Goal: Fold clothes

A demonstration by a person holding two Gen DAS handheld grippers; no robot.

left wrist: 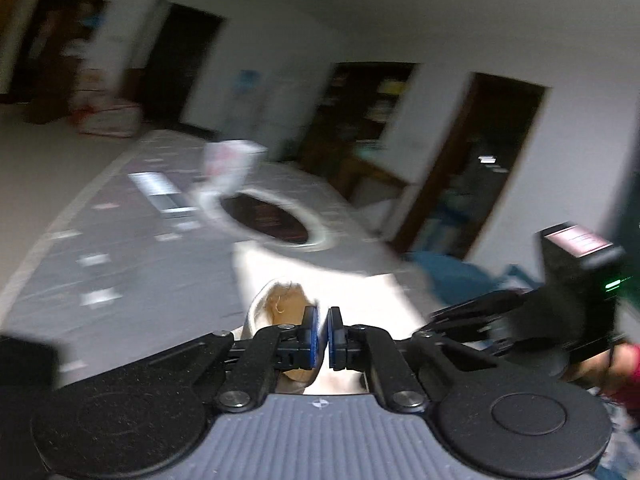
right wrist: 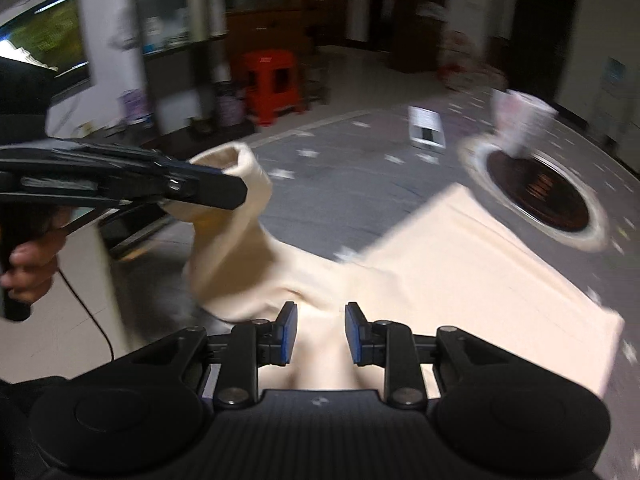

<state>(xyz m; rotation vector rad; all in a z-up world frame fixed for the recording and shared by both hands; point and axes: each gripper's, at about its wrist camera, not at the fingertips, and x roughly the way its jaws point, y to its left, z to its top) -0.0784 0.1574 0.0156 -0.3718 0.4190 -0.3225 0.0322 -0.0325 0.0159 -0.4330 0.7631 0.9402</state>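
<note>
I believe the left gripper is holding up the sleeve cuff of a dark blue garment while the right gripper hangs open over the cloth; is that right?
Not quite: the garment is cream-coloured, not dark blue. The right wrist view shows the left gripper clamped on its sleeve cuff, lifted off the grey table, while the right gripper hangs open over the cloth.

Setting: a home living or dining room. Round table (right wrist: 352, 184) under a grey patterned cover, dark hotplate (right wrist: 540, 192) set in its middle. Red plastic stool (right wrist: 274, 84) on a pale tiled floor, far left. Glass-fronted cabinets (right wrist: 168, 12) along the wall; dark wooden doorways (left wrist: 472, 160) to the right.
</note>
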